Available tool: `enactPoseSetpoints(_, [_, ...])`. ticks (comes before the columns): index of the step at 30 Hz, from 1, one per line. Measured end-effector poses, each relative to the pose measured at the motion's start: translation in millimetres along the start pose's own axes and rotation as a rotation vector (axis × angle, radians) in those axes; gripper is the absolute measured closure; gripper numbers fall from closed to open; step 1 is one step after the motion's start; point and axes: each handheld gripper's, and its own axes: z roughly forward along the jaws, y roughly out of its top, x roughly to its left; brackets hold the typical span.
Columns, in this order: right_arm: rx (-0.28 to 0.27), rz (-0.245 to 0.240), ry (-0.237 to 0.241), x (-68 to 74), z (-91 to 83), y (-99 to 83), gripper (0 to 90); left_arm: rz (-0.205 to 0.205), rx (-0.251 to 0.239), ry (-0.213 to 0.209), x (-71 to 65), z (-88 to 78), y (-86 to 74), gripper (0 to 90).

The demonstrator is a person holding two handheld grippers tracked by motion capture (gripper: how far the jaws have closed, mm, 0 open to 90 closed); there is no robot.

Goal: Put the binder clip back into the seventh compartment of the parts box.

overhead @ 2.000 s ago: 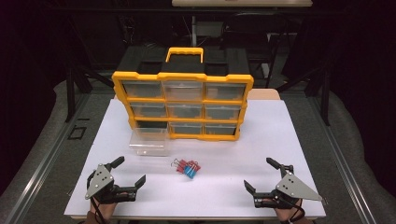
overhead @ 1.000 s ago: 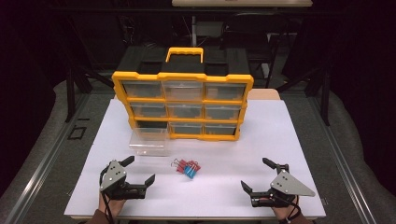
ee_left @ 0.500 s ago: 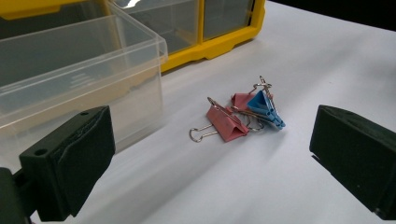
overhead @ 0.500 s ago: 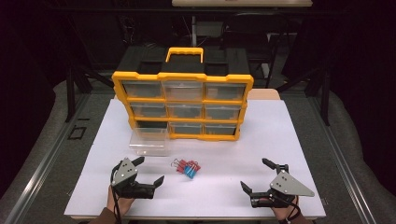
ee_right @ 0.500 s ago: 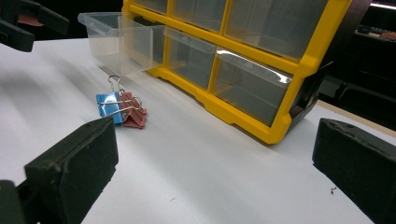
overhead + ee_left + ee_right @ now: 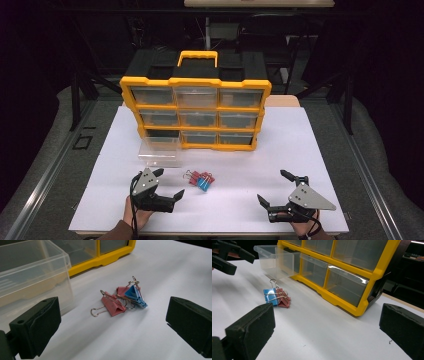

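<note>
A small pile of red and blue binder clips [image 6: 200, 179] lies on the white table [image 6: 300, 145], in front of a clear plastic drawer [image 6: 160, 151] that is pulled out onto the table. In the left gripper view a red clip [image 6: 113, 306] and a blue clip [image 6: 135, 296] lie ahead of the jaws. My left gripper [image 6: 169, 182] is open, just left of the pile, with nothing in it. My right gripper [image 6: 272, 186] is open and apart from the clips, near the table's front right. The clips [image 6: 277, 297] and the drawer [image 6: 277, 261] appear far off in the right gripper view.
A yellow organizer [image 6: 195, 112] with several clear drawers and a black back stands upright mid-table; its bottom-left slot is vacant. The table's front edge runs just below both hands. The left gripper [image 6: 229, 257] shows at the top left of the right gripper view.
My left gripper has moved right along the front of the table, up close to the clips. The right gripper has shifted only slightly left. The clips and the drawer have stayed put.
</note>
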Motion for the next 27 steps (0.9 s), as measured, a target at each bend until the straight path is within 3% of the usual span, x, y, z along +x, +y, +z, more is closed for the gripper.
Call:
enactPoseSetpoints(6, [0.005,-0.001,-0.003,-0.1,-0.5,-0.4,0.0,0.007,0.034,0.005,-5.4,13.0,0.7,0.0])
enactPoseSetpoints(10, [0.01,0.0,-0.008,-0.1,-1.4,-1.0,0.0,0.005,0.045,0.005,-6.9,19.8,0.9,7.6])
enactPoseSetpoints(13, [0.014,0.001,-0.01,0.0,-1.9,-1.1,0.0,-0.023,0.05,0.001,-7.9,23.4,0.8,14.6])
enactPoseSetpoints(16, [0.015,0.0,-0.01,0.0,-1.8,-1.2,0.0,-0.008,0.061,0.012,-9.3,26.4,2.8,16.2])
enactPoseSetpoints(27, [0.021,-0.007,-0.007,0.2,-0.3,-1.3,0.0,-0.015,0.086,0.033,-8.2,35.5,4.1,28.3])
